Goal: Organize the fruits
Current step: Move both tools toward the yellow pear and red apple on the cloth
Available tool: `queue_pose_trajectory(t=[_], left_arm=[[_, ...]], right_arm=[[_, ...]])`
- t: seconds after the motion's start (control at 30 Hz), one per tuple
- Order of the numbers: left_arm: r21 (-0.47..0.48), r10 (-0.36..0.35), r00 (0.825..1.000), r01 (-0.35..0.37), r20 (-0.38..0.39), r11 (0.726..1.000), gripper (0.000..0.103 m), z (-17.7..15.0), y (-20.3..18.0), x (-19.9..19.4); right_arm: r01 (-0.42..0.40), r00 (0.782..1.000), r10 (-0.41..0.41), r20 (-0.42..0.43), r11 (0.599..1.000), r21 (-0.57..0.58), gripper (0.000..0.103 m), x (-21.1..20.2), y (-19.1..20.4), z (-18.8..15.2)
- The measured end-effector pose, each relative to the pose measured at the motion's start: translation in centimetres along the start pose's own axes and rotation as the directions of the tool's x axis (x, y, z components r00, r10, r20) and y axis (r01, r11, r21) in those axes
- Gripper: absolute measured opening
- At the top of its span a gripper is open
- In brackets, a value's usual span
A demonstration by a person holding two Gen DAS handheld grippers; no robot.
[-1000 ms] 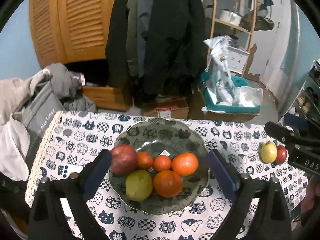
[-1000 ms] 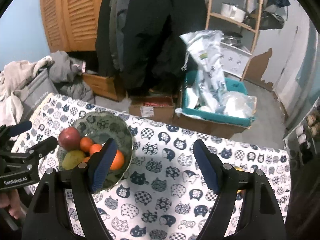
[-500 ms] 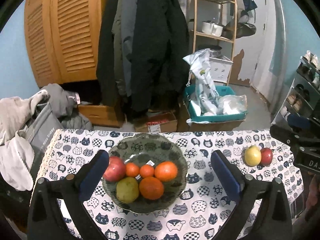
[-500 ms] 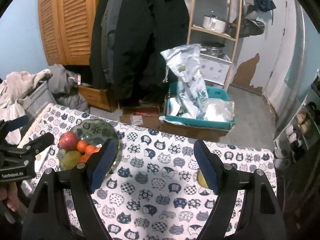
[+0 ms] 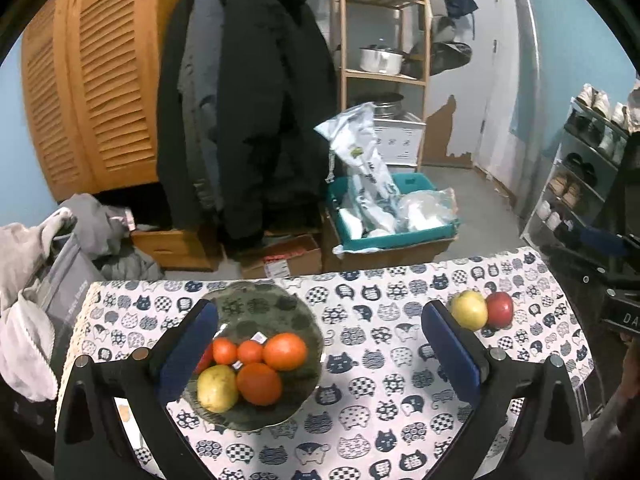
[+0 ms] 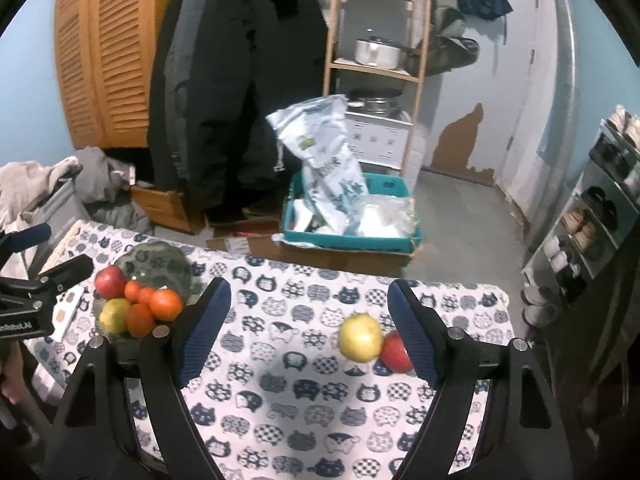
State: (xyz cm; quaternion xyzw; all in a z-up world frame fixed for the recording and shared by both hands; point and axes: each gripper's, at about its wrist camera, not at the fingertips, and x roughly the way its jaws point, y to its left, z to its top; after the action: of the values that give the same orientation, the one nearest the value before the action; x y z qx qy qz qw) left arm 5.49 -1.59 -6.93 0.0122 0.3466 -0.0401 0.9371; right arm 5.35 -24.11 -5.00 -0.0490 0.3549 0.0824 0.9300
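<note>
A dark glass bowl [image 5: 280,312] on the cat-print tablecloth holds several oranges [image 5: 285,351], a yellow-green pear [image 5: 217,388] and a red apple [image 6: 109,282]. The bowl also shows in the right wrist view [image 6: 160,266]. A yellow apple [image 5: 469,309] and a red apple [image 5: 499,309] lie together near the table's right edge; they also show in the right wrist view, the yellow one [image 6: 360,337] beside the red one [image 6: 394,352]. My left gripper [image 5: 320,352] is open and empty above the bowl's right side. My right gripper [image 6: 308,332] is open and empty, left of the two apples.
The tablecloth [image 5: 380,364] covers a small table. Behind it are a teal crate with bags [image 5: 384,216], cardboard boxes, hanging coats [image 5: 248,120], a wooden shelf with a pot and a wardrobe. Clothes pile up at left [image 5: 36,264]; a shoe rack stands at right [image 5: 584,176].
Both grippers have pulled back and up from the table, so more of the room shows. The two loose apples have come into the right wrist view. Both grippers stay open.
</note>
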Motion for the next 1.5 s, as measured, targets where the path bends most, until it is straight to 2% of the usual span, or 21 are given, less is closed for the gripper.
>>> queue_pose_trajectory(t=[0.47, 0.67, 0.87, 1.17, 1.5], left_arm=[[0.06, -0.058, 0.997, 0.061, -0.047, 0.996, 0.103, 0.5, -5.7, 2.1], [0.087, -0.082, 0.992, 0.09, -0.095, 0.992, 0.103, 0.2, -8.3, 4.1], [0.113, -0.096, 0.984, 0.113, -0.148, 0.987, 0.103, -0.3, -10.8, 6.6], [0.154, -0.08, 0.975, 0.113, -0.208, 0.981, 0.103, -1.2, -13.5, 10.3], [0.164, -0.088, 0.955, 0.139, -0.282, 0.977, 0.103, -2.0, -16.0, 15.2]], right_arm=[[0.082, 0.996, -0.079, -0.033, 0.99, 0.111, 0.08, -0.2, -7.4, -2.7], [0.106, 0.994, -0.1, -0.054, 0.985, 0.139, 0.08, 0.2, -9.5, -3.8], [0.134, 0.988, -0.119, -0.104, 0.978, 0.161, 0.08, 1.8, -11.6, -5.2], [0.161, 0.978, -0.131, -0.165, 0.969, 0.186, 0.08, 4.2, -14.0, -6.6], [0.149, 0.962, -0.102, -0.252, 0.973, 0.175, 0.08, 8.4, -14.7, -7.9]])
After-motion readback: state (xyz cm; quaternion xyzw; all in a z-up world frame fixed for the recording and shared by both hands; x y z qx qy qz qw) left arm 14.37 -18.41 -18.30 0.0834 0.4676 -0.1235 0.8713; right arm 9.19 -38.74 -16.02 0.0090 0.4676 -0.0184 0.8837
